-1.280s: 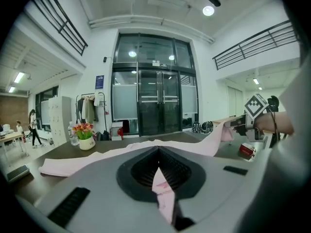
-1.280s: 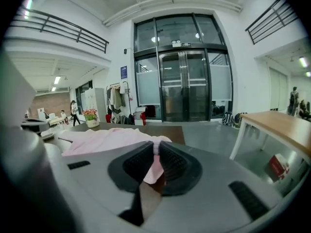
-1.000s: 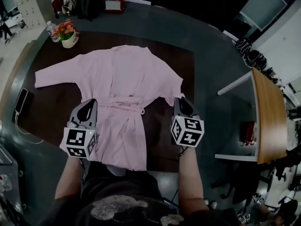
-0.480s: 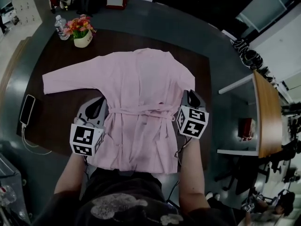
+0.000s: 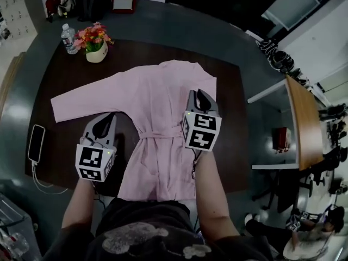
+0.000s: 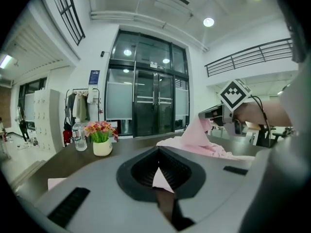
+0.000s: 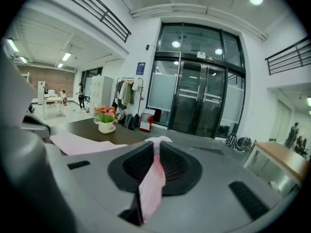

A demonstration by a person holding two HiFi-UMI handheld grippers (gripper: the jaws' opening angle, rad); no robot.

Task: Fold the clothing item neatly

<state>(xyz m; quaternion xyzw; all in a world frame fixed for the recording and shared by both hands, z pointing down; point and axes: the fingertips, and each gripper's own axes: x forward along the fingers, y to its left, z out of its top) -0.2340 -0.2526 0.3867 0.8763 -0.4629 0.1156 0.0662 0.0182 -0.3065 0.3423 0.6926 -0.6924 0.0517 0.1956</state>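
A pink robe lies spread on the dark table, its left sleeve stretched out to the left. My right gripper hovers over the robe's middle, shut on a strip of pink fabric that hangs out of its jaws; the robe's right side is drawn inward and lifted with it. In the left gripper view that lifted fabric rises to the right gripper. My left gripper sits at the robe's left side under the sleeve, shut, with a sliver of pink cloth between its jaws.
A flower pot and a water bottle stand at the table's far left corner. A phone with a cable lies at the left edge. A wooden table stands to the right. Bags sit on the floor behind.
My right gripper has moved from the robe's right edge leftward and forward over its middle, carrying the right side with it. The left gripper has stayed at the left side.
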